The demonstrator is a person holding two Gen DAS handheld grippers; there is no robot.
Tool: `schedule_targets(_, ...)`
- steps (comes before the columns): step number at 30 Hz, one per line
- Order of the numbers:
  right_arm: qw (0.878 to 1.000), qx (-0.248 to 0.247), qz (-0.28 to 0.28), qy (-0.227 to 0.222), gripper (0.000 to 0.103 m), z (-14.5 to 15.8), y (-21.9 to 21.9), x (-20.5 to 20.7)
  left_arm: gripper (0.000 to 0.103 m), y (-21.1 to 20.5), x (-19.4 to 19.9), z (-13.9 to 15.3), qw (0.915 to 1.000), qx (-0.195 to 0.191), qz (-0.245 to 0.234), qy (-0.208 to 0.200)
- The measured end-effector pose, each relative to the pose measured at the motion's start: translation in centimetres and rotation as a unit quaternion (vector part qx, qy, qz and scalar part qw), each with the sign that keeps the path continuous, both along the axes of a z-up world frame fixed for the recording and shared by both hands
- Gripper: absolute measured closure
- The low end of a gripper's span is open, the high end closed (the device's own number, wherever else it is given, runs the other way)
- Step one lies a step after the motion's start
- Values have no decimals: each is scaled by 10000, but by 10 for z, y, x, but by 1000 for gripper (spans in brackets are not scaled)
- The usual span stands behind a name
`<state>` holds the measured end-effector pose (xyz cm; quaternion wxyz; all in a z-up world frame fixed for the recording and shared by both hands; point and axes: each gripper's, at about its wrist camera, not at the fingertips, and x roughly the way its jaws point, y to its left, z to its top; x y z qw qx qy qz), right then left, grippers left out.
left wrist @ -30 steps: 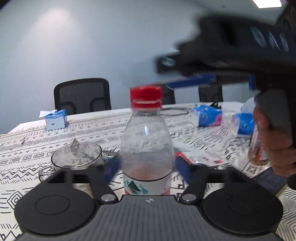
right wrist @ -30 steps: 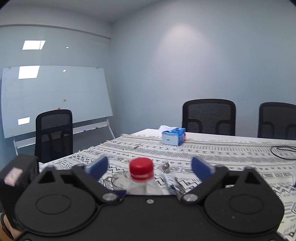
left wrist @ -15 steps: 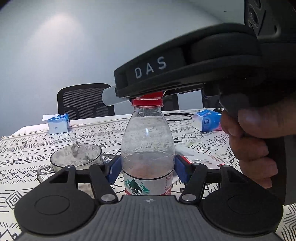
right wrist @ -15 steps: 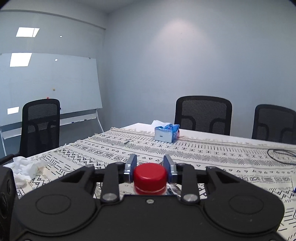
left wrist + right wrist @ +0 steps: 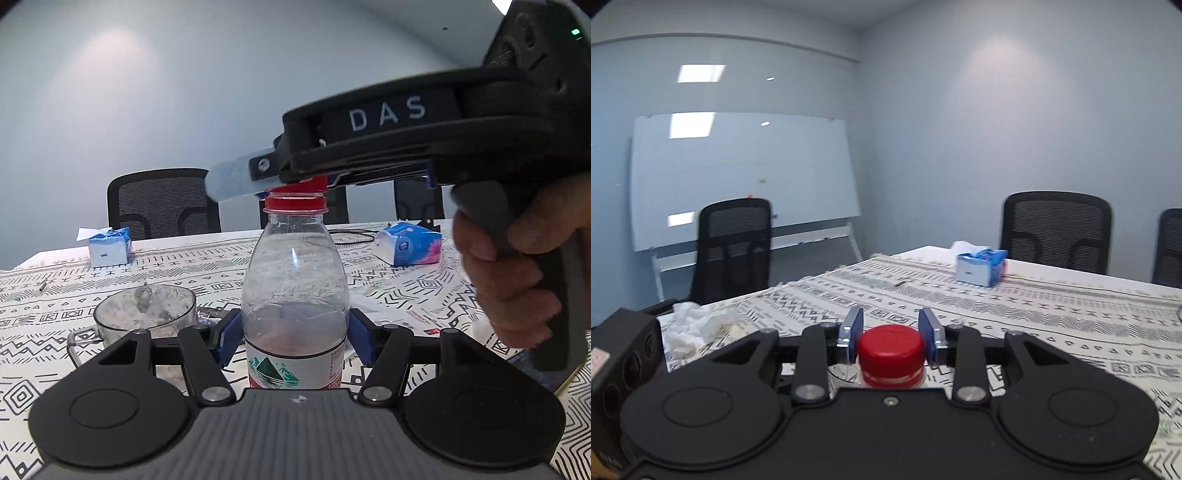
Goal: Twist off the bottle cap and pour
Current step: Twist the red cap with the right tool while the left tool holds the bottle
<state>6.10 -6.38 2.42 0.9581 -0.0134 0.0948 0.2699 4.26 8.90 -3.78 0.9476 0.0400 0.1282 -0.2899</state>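
Note:
A clear plastic bottle (image 5: 295, 295) with a little pinkish liquid stands upright on the patterned tablecloth (image 5: 406, 288). My left gripper (image 5: 294, 339) is shut on its lower body, one blue pad on each side above the label. The red cap (image 5: 891, 347) sits on the bottle's neck. My right gripper (image 5: 891, 330) reaches in level from the right, above the left one. Its pads touch both sides of the cap, and its jaws are opening slightly. A hand (image 5: 517, 288) holds the right gripper's handle.
A glass cup (image 5: 144, 314) with a handle stands just left of the bottle. A blue tissue box (image 5: 109, 247) sits far left and a tissue pack (image 5: 410, 247) at the right. Crumpled tissue (image 5: 690, 325) lies near the table edge. Black chairs (image 5: 1056, 229) stand around the table.
The right gripper came in over the bottle and its wide fingers closed round the red cap. Its body has since shifted a little to the right. The left gripper and bottle stayed put.

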Motion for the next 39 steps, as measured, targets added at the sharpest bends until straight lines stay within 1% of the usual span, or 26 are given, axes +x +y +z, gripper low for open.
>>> schedule_targets(2, 9995, -24, -303, -97, 62, 1, 6, -9, 45, 0, 0, -1, 10000, 34, 1, -40)
schedule_targets(4, 9982, -170, -524, -225, 65, -1, 13, -15, 45, -1, -2, 0, 10000, 53, 29, -66)
schedule_targets(5, 9979, -215, -563, -234, 69, -2, 15, -16, 45, -1, -2, 0, 10000, 53, 18, -67)
schedule_targets(7, 9984, -213, -457, -257, 70, -4, 12, -15, 45, 1, -1, 0, 10000, 33, -25, -70)
schedule_targets(10, 9995, -136, 83, -287, 70, -4, -2, -9, 45, 2, -1, 0, 10000, -6, -48, -61)
schedule_targets(11, 9986, -69, 413, -307, 70, -5, -11, -4, 45, 2, -1, 0, 10000, 1, -46, -60)
schedule_targets(13, 9917, 110, 1234, -349, 70, -9, -34, 12, 45, 0, -1, 0, 10000, 21, -46, -61)
schedule_targets(15, 9860, 313, 1627, -195, 69, -9, -48, 25, 45, -1, -2, 0, 10000, 36, -51, -73)
schedule_targets(16, 9858, 331, 1637, -159, 69, -8, -50, 26, 45, -1, -3, 0, 9999, 39, -54, -83)
schedule_targets(18, 9892, 189, 1438, -228, 66, -4, -44, 20, 45, -2, -4, 0, 9999, 40, -50, -93)
schedule_targets(19, 9912, 53, 1291, -298, 62, -2, -37, 14, 45, -2, -5, 0, 9999, 38, -46, -88)
schedule_targets(21, 9938, -96, 1049, -358, 57, 0, -25, 7, 45, -2, -5, 0, 9999, 41, -42, -86)
schedule_targets(25, 9965, -356, 635, -410, 57, 1, -16, 4, 45, -1, -5, 0, 9999, 46, -46, -86)
schedule_targets(26, 9966, -351, 628, -390, 57, 1, -20, 4, 45, -1, -5, 0, 9999, 45, -50, -85)
schedule_targets(30, 9965, -270, 719, -318, 48, 1, -37, -3, 45, -1, -4, 0, 9999, 47, -61, -82)
schedule_targets(33, 9965, -237, 746, -291, 48, 2, -44, -9, 45, 0, -4, 1, 10000, 33, -57, -62)
schedule_targets(39, 9963, -290, 728, -356, 48, 5, -35, -6, 44, 0, -5, 0, 9999, 48, -50, -80)
